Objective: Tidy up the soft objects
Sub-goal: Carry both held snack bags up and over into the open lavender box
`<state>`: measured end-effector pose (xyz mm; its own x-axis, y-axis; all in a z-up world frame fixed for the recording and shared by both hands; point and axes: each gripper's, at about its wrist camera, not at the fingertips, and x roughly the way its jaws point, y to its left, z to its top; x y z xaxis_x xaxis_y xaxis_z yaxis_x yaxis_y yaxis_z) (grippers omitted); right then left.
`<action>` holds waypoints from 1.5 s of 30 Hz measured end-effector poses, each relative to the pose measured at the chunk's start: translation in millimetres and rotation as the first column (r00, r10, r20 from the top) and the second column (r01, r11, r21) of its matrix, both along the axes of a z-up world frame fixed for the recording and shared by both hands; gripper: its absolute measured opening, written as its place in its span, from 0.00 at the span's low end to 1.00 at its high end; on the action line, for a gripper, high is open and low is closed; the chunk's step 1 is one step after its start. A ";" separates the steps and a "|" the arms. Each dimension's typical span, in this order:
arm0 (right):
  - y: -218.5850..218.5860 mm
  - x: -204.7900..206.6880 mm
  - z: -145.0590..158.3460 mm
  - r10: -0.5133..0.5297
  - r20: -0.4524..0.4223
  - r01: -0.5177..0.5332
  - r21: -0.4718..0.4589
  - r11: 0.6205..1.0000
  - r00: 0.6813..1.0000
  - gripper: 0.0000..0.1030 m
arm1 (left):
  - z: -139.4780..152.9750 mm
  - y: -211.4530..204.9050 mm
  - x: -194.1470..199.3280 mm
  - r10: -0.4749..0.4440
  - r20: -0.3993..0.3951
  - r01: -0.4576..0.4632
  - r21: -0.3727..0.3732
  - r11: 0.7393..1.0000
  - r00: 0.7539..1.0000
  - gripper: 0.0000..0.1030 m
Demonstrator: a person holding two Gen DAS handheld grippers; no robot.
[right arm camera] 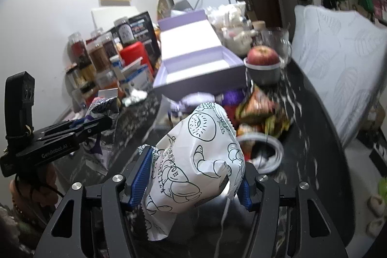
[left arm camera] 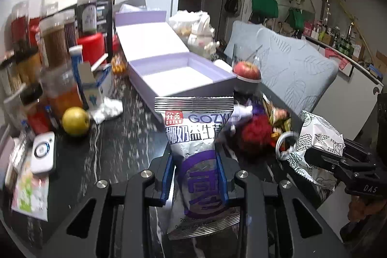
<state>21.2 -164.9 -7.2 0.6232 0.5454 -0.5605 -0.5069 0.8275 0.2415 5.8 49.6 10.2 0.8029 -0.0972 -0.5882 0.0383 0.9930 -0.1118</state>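
My left gripper is shut on a silver and purple snack packet and holds it upright above the dark marble counter. My right gripper is shut on a white bread packet with black doodles; this packet also shows in the left wrist view. An open lilac gift box with a white inside stands ahead of both grippers, its lid tilted back; it also shows in the right wrist view. The left gripper appears at the left of the right wrist view.
A pile of snack wrappers, a red fluffy thing and a white cable coil lie right of the box. A red apple in a bowl, a yellow apple, jars and a white device crowd the counter.
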 end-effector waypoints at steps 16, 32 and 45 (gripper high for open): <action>28.8 62.7 75.3 0.050 0.156 -0.052 0.008 0.999 0.986 0.59 | 71.9 22.5 61.5 0.011 0.172 -0.006 -0.030 1.000 0.985 0.30; 66.0 155.3 125.8 0.090 0.255 -0.090 -0.013 0.996 0.963 0.59 | 114.1 33.4 144.7 0.017 0.272 -0.010 -0.029 1.000 0.962 0.30; 92.3 228.4 140.0 0.092 0.286 -0.092 -0.013 0.996 0.954 0.59 | 115.2 59.6 215.5 0.073 0.279 -0.061 -0.049 0.997 0.957 0.30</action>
<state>249.6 -72.7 132.9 0.7044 0.6081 -0.3660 -0.6286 0.7740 0.0762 221.2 109.1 125.4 0.9406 -0.0563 -0.3348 0.0074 0.9893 -0.1455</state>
